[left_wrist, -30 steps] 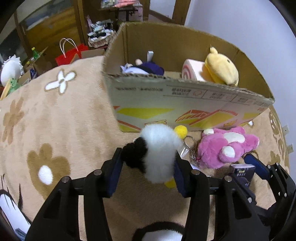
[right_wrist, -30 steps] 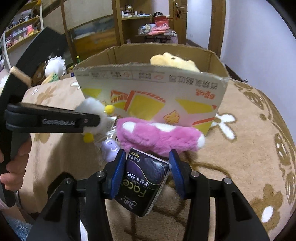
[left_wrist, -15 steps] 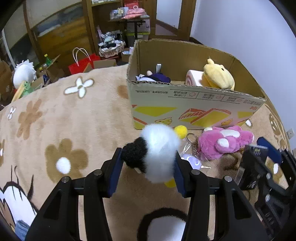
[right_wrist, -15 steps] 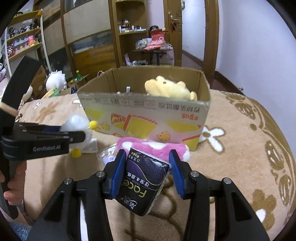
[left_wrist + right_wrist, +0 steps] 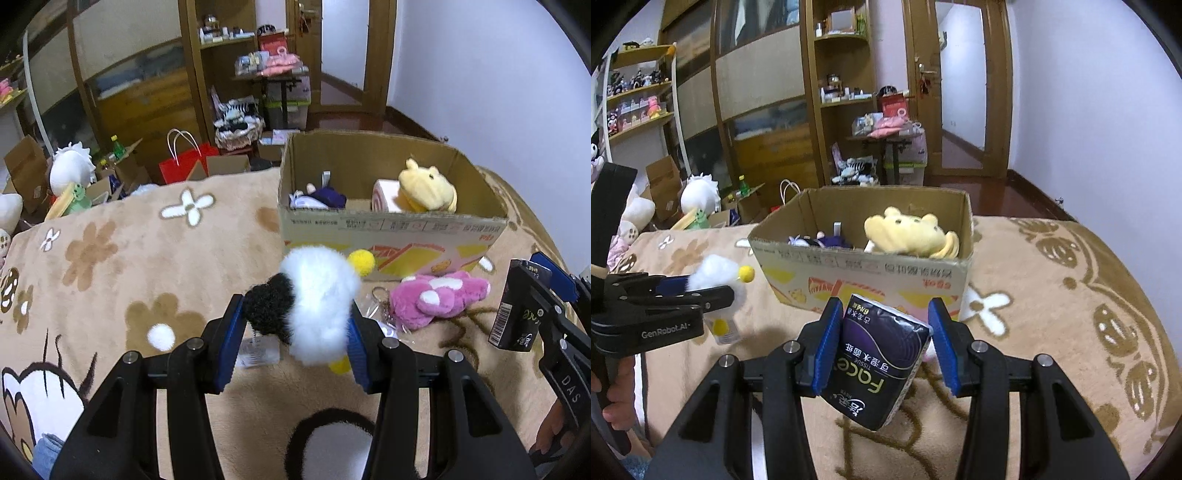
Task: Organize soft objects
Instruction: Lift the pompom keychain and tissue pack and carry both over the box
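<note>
My left gripper (image 5: 295, 332) is shut on a white and black fluffy plush (image 5: 314, 306) with yellow pompoms, held above the beige flower blanket (image 5: 110, 258). It also shows in the right wrist view (image 5: 716, 277). My right gripper (image 5: 884, 339) is shut on a dark tissue pack (image 5: 879, 365), which also shows in the left wrist view (image 5: 517, 314). Ahead stands an open cardboard box (image 5: 391, 229) holding a yellow plush (image 5: 428, 188), a pink roll (image 5: 384, 195) and a dark doll (image 5: 325, 195). A pink plush (image 5: 439, 299) lies on the blanket in front of the box.
A key ring and clear packet (image 5: 380, 299) lie beside the pink plush. Beyond the blanket's far edge are a red bag (image 5: 184, 162), boxes, a white plush (image 5: 70, 173), wooden shelves and a doorway (image 5: 960, 110). A white wall (image 5: 498, 92) runs on the right.
Both grippers have risen and pulled back from the box with their loads still held. The box now looks smaller and its inside shows more.
</note>
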